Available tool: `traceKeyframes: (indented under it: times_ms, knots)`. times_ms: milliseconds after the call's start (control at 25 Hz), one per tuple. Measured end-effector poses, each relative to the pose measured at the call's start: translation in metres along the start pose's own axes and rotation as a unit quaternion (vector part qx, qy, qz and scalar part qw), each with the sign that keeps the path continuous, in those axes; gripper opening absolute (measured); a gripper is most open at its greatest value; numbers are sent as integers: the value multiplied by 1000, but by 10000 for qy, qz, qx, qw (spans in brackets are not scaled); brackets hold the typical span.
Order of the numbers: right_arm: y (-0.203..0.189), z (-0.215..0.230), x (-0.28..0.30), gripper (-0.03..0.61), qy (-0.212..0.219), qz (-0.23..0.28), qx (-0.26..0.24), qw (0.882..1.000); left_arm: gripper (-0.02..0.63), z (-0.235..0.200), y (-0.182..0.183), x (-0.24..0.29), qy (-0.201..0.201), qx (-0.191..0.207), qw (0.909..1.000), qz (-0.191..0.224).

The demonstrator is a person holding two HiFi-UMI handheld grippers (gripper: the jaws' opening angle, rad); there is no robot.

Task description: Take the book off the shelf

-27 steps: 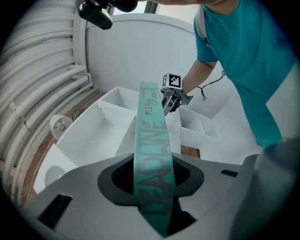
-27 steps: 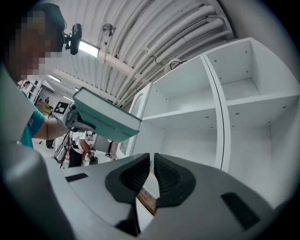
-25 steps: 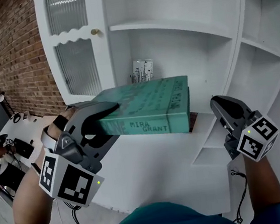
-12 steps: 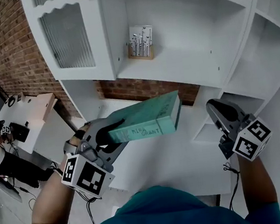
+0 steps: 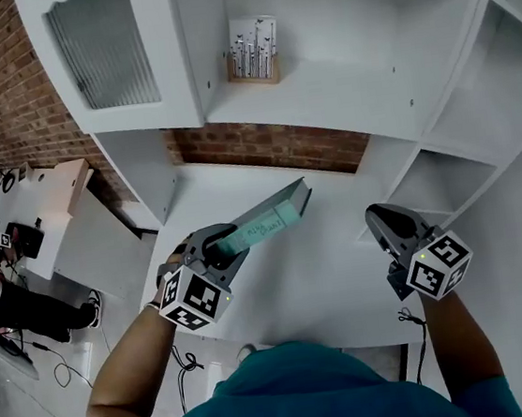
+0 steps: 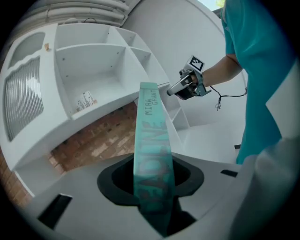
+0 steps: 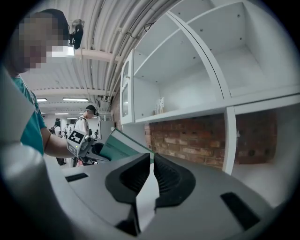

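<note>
The book (image 5: 264, 221) is off the shelf (image 5: 323, 101) and held in the left gripper (image 5: 217, 249), out over the white counter (image 5: 299, 288) below the shelf. The jaws are clamped on one end of it, only as far apart as the book is thick. In the left gripper view the teal spine (image 6: 151, 117) runs straight out from between the jaws of the left gripper (image 6: 152, 176), a pad against each cover. From the head view the book slants up and away toward the brick wall (image 5: 272, 145), spine uppermost; it seems to hang clear of the counter, though the angle makes that hard to judge. The right gripper (image 5: 385, 221) is level with it on the right, well apart from the book, and holds nothing: in its own view the jaw tips of the right gripper (image 7: 151, 164) meet, with only the counter showing behind them. A small rack (image 5: 254, 53) of cards stands upright at the back of the shelf.
</note>
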State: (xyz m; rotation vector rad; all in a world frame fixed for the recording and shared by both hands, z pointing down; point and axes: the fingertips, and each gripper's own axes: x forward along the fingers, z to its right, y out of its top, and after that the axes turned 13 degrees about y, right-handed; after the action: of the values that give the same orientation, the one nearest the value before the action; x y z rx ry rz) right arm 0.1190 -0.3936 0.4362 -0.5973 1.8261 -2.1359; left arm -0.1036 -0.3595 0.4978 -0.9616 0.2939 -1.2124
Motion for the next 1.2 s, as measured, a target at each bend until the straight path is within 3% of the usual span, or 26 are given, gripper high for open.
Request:
traceKeyframes:
  times_ms: [200, 520, 880, 1200]
  knots:
    - [-57, 9, 7, 38, -105, -212, 505, 9984, 160, 17, -46, 26, 82, -955, 9948, -355]
    - [-137, 15, 10, 32, -250, -497, 1284, 9902, 160, 52, -88, 40, 74, -2499, 9659, -676]
    - [-198, 26, 4, 23, -533, -932, 1550, 9821, 160, 70, -119, 26, 119, -3083, 9462, -976]
    - [-229, 23, -8, 21, -605, -1172, 1865, 9736, 160, 88, -135, 9, 29, -3323, 9358, -1179]
